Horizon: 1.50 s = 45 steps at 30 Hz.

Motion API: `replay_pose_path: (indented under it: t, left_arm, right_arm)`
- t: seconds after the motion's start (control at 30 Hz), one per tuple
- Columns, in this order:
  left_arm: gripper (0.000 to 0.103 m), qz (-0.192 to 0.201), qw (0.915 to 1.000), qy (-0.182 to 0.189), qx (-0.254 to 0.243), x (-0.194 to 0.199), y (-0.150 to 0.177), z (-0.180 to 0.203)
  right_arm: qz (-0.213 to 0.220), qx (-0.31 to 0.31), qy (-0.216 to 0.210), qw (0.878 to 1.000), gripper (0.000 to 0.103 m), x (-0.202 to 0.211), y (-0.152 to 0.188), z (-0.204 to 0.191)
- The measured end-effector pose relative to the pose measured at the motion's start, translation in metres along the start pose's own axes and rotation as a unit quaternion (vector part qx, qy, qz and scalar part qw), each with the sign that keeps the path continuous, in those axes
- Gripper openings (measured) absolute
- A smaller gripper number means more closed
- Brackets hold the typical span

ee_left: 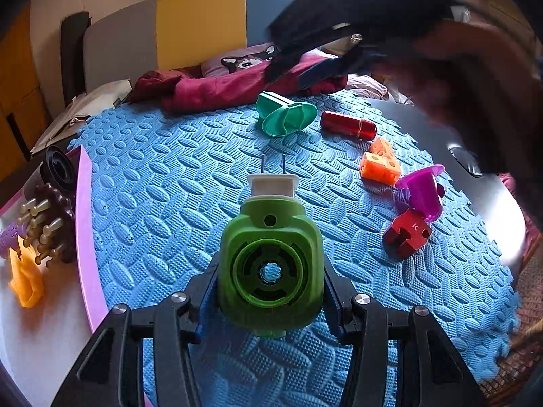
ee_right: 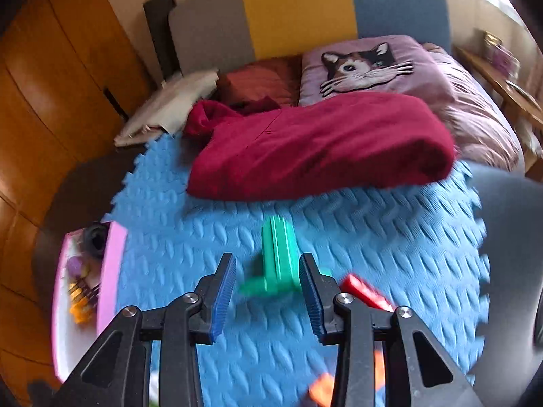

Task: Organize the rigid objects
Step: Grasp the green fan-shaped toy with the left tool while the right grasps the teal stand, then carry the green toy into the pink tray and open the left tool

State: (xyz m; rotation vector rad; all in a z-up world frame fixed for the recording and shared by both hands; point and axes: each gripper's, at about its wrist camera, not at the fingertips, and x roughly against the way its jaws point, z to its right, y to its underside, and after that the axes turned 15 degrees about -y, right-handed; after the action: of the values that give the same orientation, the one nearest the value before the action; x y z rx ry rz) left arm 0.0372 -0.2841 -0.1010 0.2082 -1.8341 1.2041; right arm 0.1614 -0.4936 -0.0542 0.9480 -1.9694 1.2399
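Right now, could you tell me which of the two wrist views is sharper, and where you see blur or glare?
The left wrist view is sharper: the green plug-in device and the blue foam mat show crisp detail, though the right gripper above is smeared and glare whitens the dark surface. The right wrist view is motion-blurred: the teal piece and red block smear, while its fingers stay sharp.

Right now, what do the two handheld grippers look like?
Both match: the left gripper and right gripper have black skeletal linkage arms with triangular cut-outs, silver round pivot bolts, and blue ribbed finger pads. No cables or markings visible.
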Motion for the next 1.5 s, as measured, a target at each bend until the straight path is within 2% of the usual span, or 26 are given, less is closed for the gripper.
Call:
replay_pose_path:
  t: [0.1,0.17,0.2,0.4,0.73,0.93,1.07,1.3,1.5]
  left_arm:
    - [0.052,0.0,1.0,0.004,0.005,0.0,0.0,-0.002]
    - [0.052,0.001,1.0,0.007,0.007,0.001,0.0,-0.003]
    - [0.052,0.001,0.9999,0.009,0.009,0.001,0.0,-0.004]
    - [0.052,-0.004,0.9997,0.012,0.02,0.009,0.005,-0.009]
    - [0.052,0.015,0.9996,0.017,0.015,0.056,0.018,-0.013]
    - [0.052,0.025,0.9989,0.024,0.031,0.083,0.02,-0.025]
    - [0.052,0.035,0.998,0.021,0.048,0.099,0.018,-0.038]
    - [0.052,0.037,0.9947,-0.01,0.095,0.115,0.022,-0.075]
    - [0.052,0.023,0.9849,-0.05,0.164,0.116,0.03,-0.129]
  right_arm:
    - [-0.031,0.006,0.015,0.999,0.04,-0.031,-0.008,0.004]
    - [-0.066,0.011,0.023,0.998,0.032,-0.047,-0.004,0.004]
    - [-0.069,0.02,0.027,0.997,0.03,-0.05,0.0,0.001]
    - [-0.061,0.035,-0.018,0.997,0.029,-0.028,0.03,-0.014]
    - [-0.084,0.016,-0.054,0.995,0.029,-0.003,0.086,-0.019]
    - [-0.054,0.0,-0.064,0.997,0.03,-0.001,0.101,-0.015]
    - [-0.036,0.026,-0.057,0.997,0.03,0.004,0.112,-0.016]
    - [0.003,0.087,-0.042,0.995,0.032,0.005,0.127,-0.025]
    - [0.006,0.142,-0.014,0.99,0.033,0.001,0.134,-0.037]
